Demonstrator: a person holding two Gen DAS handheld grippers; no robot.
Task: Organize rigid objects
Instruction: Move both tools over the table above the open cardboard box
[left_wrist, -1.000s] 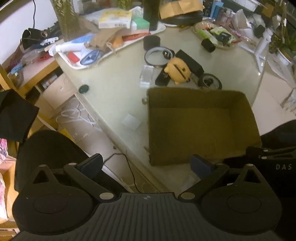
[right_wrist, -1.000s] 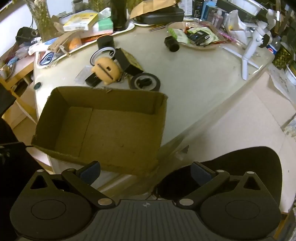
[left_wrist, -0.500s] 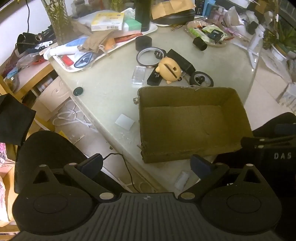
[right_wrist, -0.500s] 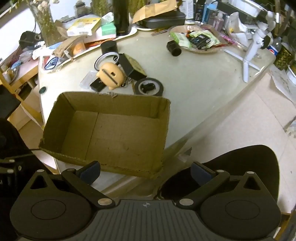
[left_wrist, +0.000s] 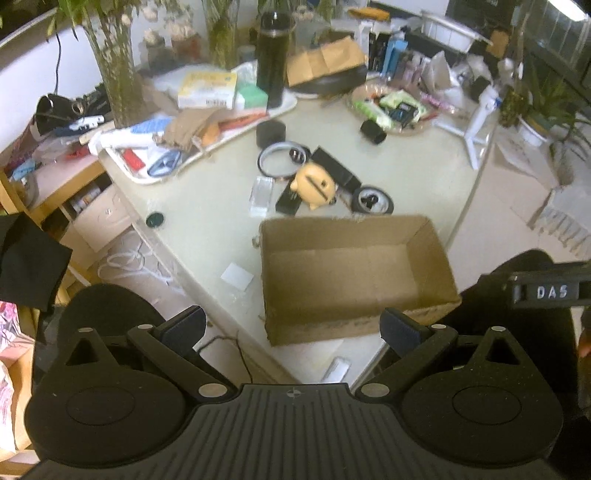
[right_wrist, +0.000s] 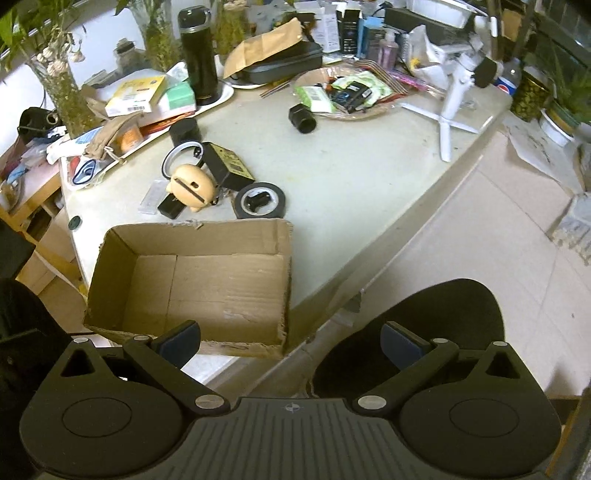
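The tabletop was a pale, rounded slab, crowded along its far edge and bare toward the right edge. An open cardboard box sat at the near edge, its near wall overhanging the rim; nothing lay inside it. In the left wrist view the same cardboard box stood just beyond the fingertips.

Both grippers hung over the near edge, away from every object. The left gripper had its jaws spread wide with nothing between them, and the right gripper was likewise wide apart and unloaded.

A white tray at the far left corner carried a yellow box, papers and a tall black flask. A white tripod stand stood near the far right edge, and a shallow dish of packets lay left of it.

The loose rigid things clustered just past the box's far wall. A tan pig-shaped bank lay beside a flat black box, with a thin ring behind them. A roll of black tape lay near the box's far right corner. A clear plastic case lay left of the bank. A black cylinder stood by the tray, and a smaller black cap lay on its side near the dish. A small dark disc sat at the left edge.
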